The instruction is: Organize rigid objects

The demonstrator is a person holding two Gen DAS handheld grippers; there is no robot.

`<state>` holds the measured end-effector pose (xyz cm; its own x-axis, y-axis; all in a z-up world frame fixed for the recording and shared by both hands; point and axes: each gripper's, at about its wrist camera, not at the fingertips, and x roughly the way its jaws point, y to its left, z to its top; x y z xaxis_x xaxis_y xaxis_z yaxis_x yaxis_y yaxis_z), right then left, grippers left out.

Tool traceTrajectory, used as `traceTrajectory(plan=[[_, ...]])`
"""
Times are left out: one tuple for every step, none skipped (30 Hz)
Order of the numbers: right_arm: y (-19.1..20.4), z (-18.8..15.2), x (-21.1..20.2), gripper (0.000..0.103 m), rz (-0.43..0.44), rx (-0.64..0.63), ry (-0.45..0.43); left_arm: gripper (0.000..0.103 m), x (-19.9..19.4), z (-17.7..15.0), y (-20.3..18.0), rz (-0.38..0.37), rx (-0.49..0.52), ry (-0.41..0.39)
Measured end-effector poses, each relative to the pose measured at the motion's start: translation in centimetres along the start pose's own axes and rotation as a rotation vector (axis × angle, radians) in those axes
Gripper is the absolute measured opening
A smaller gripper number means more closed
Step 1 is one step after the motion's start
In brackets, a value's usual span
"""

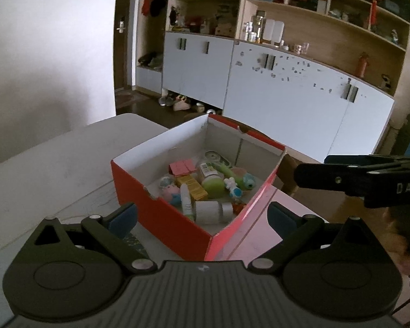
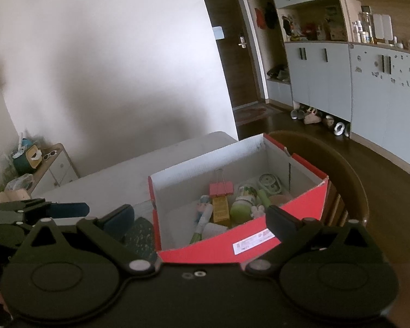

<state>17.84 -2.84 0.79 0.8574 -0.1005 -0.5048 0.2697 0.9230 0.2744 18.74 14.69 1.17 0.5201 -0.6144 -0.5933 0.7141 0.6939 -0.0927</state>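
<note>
Both grippers, left (image 1: 202, 216) and right (image 2: 199, 218), hovered wide and empty (nothing held), since the box (image 1: 161, 218) already held the items.

The box (image 1: 161, 216) at the centre of the frame is red outside and white inside, with a white label on its near wall in the right wrist view. Inside it lie a pink clip (image 1: 181, 167), a yellow carton (image 1: 192, 186), a green-capped jar (image 1: 211, 181) and a white bottle (image 1: 213, 211). The table (image 1: 54, 164) at left is pale grey. The cabinet doors (image 1: 281, 104) at upper right are light blue-grey, speckled with small dark stickers. Both grippers are black with blue pads (image 1: 123, 220).
</note>
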Motion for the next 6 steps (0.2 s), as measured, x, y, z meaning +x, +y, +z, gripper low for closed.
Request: traceTrajectory(plan=[[-0.02,-0.06,-0.07,0.102,-0.001,0.003,-0.001,0.102,-0.1,-0.04,-0.09,-0.001,0.005,-0.005],[-0.06,-0.12,-0.16,0.102,-0.003,0.005,-0.002,0.102,-0.15,-0.05,-0.17,-0.004,0.009,-0.005],[-0.08,-0.15,-0.22,0.102,-0.005,0.008,-0.002,0.102,-0.18,-0.1,-0.25,-0.006,0.012,-0.006],[-0.11,-0.19,-0.29,0.102,-0.007,0.01,-0.002,0.102,-0.22,-0.12,-0.28,-0.008,0.013,-0.007],[-0.13,-0.22,-0.36,0.102,-0.009,0.012,-0.003,0.102,-0.29,-0.16,-0.32,-0.007,0.014,-0.008],[-0.15,-0.26,-0.39,0.102,-0.011,0.013,-0.002,0.102,-0.31,-0.17,-0.33,-0.005,0.014,-0.009]])
